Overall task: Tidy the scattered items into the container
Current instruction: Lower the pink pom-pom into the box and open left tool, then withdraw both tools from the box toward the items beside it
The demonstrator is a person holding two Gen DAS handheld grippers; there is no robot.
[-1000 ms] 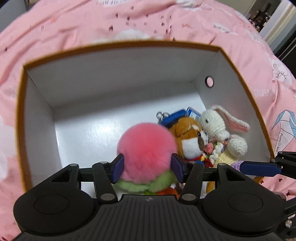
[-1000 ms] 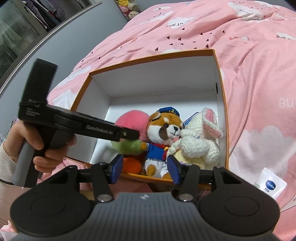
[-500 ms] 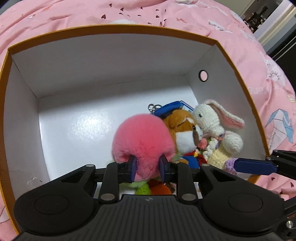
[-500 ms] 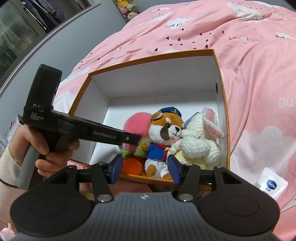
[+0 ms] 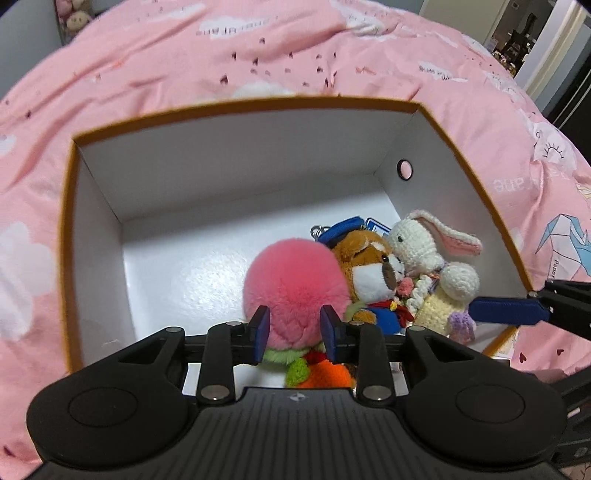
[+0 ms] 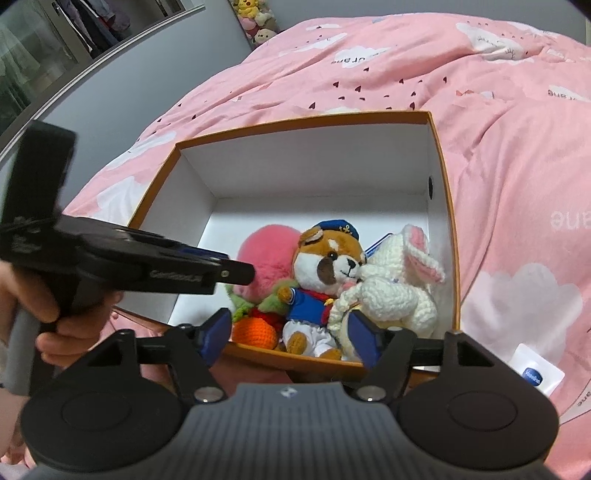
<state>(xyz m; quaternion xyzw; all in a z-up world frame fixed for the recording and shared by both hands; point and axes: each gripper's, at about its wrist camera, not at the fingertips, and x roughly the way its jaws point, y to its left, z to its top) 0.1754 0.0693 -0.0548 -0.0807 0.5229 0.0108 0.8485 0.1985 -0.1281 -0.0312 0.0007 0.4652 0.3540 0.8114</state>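
An orange box (image 5: pixel 258 101) (image 6: pixel 295 125) with white walls stands on the pink bed. Inside lie a pink fluffy plush (image 5: pixel 295 280) (image 6: pixel 266 247) with green leaves, an orange crochet piece (image 6: pixel 258 332), a dog plush in a sailor suit (image 5: pixel 373 266) (image 6: pixel 325 258) and a white crochet rabbit (image 5: pixel 417 240) (image 6: pixel 395 291). My left gripper (image 5: pixel 295 328) (image 6: pixel 243 273) hangs just over the pink plush. Its jaws are opening, with fur showing between the pads but not pinched. My right gripper (image 6: pixel 291 334) hovers over the near rim with its jaws opening and nothing between them.
A white Vaseline tube (image 6: pixel 539 373) lies on the bedspread right of the box. A person's hand (image 6: pixel 74 317) holds the left gripper's handle at the left. The box's left half has bare floor (image 5: pixel 192 266). Soft toys sit far back by the wall (image 6: pixel 255 18).
The left jaws squeezed the pink plush half a second ago; since then they have widened and drawn back from the box. The right jaws have spread wider.
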